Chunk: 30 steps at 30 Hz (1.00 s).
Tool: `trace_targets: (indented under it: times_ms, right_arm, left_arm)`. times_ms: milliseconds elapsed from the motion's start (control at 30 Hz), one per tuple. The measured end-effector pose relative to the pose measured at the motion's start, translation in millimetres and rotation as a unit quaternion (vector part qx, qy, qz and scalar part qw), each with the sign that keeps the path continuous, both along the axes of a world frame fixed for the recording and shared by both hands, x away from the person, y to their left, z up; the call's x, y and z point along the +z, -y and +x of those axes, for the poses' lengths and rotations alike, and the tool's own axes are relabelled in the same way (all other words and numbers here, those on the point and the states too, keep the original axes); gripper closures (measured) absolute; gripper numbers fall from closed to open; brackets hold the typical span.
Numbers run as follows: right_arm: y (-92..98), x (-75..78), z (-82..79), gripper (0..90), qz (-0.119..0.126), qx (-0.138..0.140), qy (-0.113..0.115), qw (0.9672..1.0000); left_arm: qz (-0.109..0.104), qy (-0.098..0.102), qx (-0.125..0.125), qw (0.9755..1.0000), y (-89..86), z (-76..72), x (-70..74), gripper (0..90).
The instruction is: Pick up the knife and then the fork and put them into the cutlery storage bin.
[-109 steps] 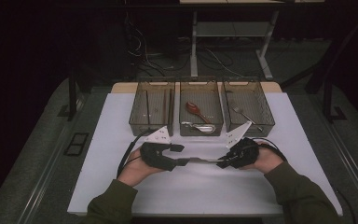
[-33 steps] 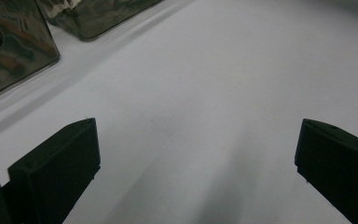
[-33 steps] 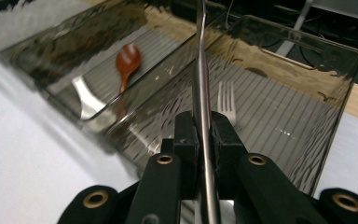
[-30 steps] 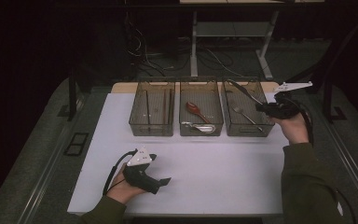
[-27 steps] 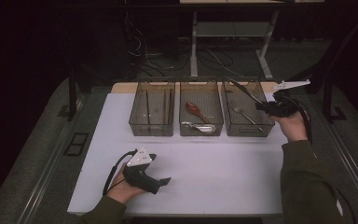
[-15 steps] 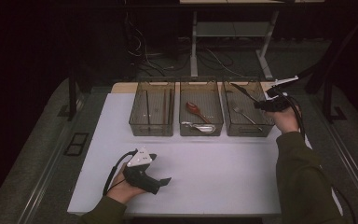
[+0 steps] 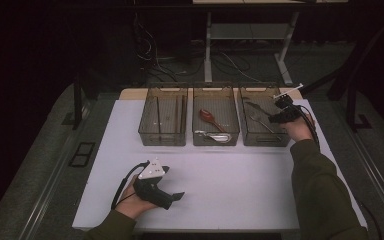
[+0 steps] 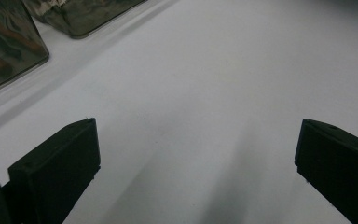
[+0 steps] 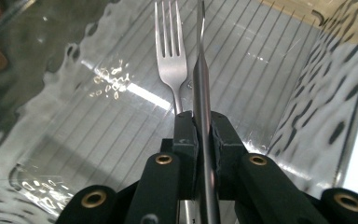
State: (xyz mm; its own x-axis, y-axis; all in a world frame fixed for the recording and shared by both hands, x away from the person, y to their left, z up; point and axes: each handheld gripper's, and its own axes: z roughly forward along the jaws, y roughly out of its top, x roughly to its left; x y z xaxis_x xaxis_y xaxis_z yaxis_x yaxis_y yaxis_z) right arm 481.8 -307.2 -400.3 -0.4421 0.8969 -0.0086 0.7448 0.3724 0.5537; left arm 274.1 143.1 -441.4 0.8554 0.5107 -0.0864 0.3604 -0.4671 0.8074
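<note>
Here the right gripper (image 9: 204, 135) pinches a knife (image 9: 201, 79) edge-up between its jaws, just above the fork (image 9: 171, 60).

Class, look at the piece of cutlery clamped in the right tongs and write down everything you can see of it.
The utensil is a thin, flat strip of grey polished metal, seen edge-on, so I cannot tell whether it is a knife or another handle. The right tongs are shut on it, one black pad on each flat side. It points away from the camera, over the clear ribbed floor of the right bin. A metal fork with four tines lies just beside it in that bin; whether they touch is unclear.
</note>
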Motion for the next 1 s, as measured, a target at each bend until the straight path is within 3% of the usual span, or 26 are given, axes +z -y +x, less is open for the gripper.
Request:
trace_targets:
  times_ms: [67,133,233,433,633,767,867,1000]
  right_arm:
    - [-1.7,-0.3,0.6,79.1,-0.002,0.001,-0.004,1.0000]
    - [-2.1,1.5,0.6,75.1,0.002,0.000,0.007,1.0000]
    - [-1.3,3.5,1.1,63.2,0.011,0.002,0.009,0.9999]
    - [4.0,7.6,-0.4,45.0,0.032,-0.010,0.038,0.9987]
    - [8.5,16.6,-6.6,30.3,0.086,-0.017,0.055,0.9947]
    - [8.6,20.6,-12.6,18.6,0.113,-0.007,0.072,0.9910]
    - [7.7,24.0,-18.6,17.3,0.114,-0.004,0.093,0.9891]
    - [8.4,28.1,-28.8,16.7,0.130,0.007,0.104,0.9860]
  left_arm:
    - [0.001,0.000,-0.001,1.0000,0.1,0.0,-0.1,0.0]
    - [0.002,0.001,-0.002,1.0000,0.1,-0.1,0.0,0.0]
    - [0.002,0.000,-0.002,1.0000,0.1,0.0,-0.2,0.0]
    - [0.003,-0.001,-0.001,1.0000,0.1,0.1,-0.5,0.0]
    - [0.003,-0.003,0.001,1.0000,-1.0,0.5,-0.5,0.0]
    - [0.004,-0.004,0.006,1.0000,-3.1,2.1,-0.7,0.0]
    - [0.005,-0.005,0.009,0.9999,-5.0,3.2,-0.7,0.0]
    - [0.003,-0.005,0.014,0.9999,-7.9,4.6,-0.4,0.0]
